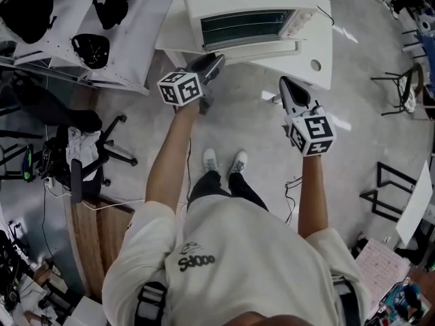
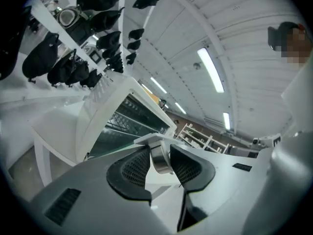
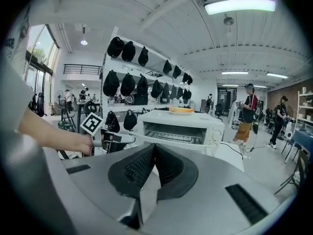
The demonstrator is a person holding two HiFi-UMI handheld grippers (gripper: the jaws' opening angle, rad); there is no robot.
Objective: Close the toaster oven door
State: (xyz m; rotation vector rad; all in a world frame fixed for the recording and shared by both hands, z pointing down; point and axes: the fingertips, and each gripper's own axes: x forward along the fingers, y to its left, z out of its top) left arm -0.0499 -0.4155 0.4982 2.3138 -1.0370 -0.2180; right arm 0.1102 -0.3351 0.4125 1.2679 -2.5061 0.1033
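The white toaster oven (image 1: 248, 5) stands on a white table (image 1: 316, 43), and its glass door (image 1: 262, 49) is partly raised from flat. My left gripper (image 1: 212, 64) is at the door's left front corner. In the left gripper view its pads (image 2: 134, 166) sit on both sides of the metal door handle (image 2: 160, 156), with the door glass (image 2: 117, 131) tilted just beyond. My right gripper (image 1: 285, 84) hangs below the table's front edge at the right, shut and empty. In the right gripper view the right gripper (image 3: 154, 152) points at the toaster oven (image 3: 178, 126), whose rack shows inside.
A yellow item (image 3: 181, 110) lies on top of the oven. A white rack with dark caps (image 1: 92, 46) stands to the left, and an office chair (image 1: 81, 155) is on the floor below it. Black frames (image 1: 394, 87) stand at the right. People (image 3: 249, 111) stand in the background.
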